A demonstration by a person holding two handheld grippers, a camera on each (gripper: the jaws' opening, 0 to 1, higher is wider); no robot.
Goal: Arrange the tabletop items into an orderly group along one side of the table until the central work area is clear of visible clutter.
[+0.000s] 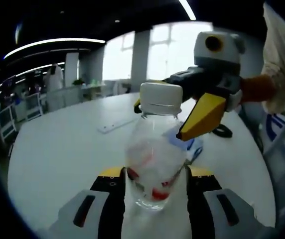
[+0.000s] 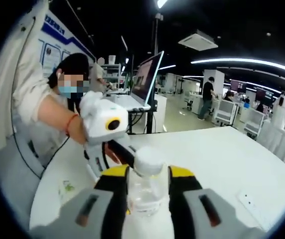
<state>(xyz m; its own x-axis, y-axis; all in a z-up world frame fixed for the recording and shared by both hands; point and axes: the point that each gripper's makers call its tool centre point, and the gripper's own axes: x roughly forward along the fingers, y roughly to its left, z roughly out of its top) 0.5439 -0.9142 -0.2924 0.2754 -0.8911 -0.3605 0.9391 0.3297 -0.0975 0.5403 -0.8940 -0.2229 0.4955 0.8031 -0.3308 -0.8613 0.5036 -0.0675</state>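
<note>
- Left gripper view: clear plastic bottle [image 1: 155, 149] with white cap [image 1: 161, 98] clamped by the body between the left gripper [image 1: 155, 191] jaws, held above the white table [image 1: 58, 149].
- Right gripper [image 1: 202, 112] reaching in beside the cap, probably to steady or take the bottle.
- Right gripper view: right gripper [image 2: 147, 191] jaws standing either side of the bottle [image 2: 145, 191] below its cap; whether actually pinching, cannot tell.
- Flat white strip [image 1: 116, 124] lying further off on the table, likely awaiting tidying.
</note>
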